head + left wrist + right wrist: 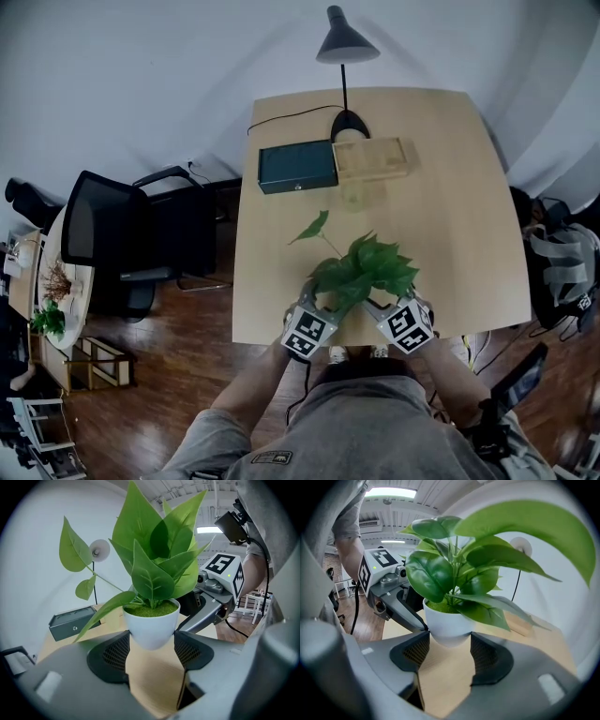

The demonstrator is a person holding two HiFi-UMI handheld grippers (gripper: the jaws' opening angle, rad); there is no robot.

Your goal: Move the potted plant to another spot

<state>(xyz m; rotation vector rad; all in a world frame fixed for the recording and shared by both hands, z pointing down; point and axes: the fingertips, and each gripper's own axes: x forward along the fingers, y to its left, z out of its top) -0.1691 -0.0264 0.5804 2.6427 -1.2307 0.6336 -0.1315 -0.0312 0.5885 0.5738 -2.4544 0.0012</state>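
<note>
We see a round white pot (151, 626) with glossy green leaves (154, 550). Under the pot is a pale tan wooden table (450, 234); behind the pot, a dark teal rectangular box (297, 166) and a black desk lamp (345, 47). The grey left gripper (151, 651) and the grey right gripper (449, 651) bear black-and-white square markers.

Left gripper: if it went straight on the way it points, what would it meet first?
The white pot, at once: it sits between the left gripper's jaws, seemingly pressed by both, so no free way ahead is visible.
</note>
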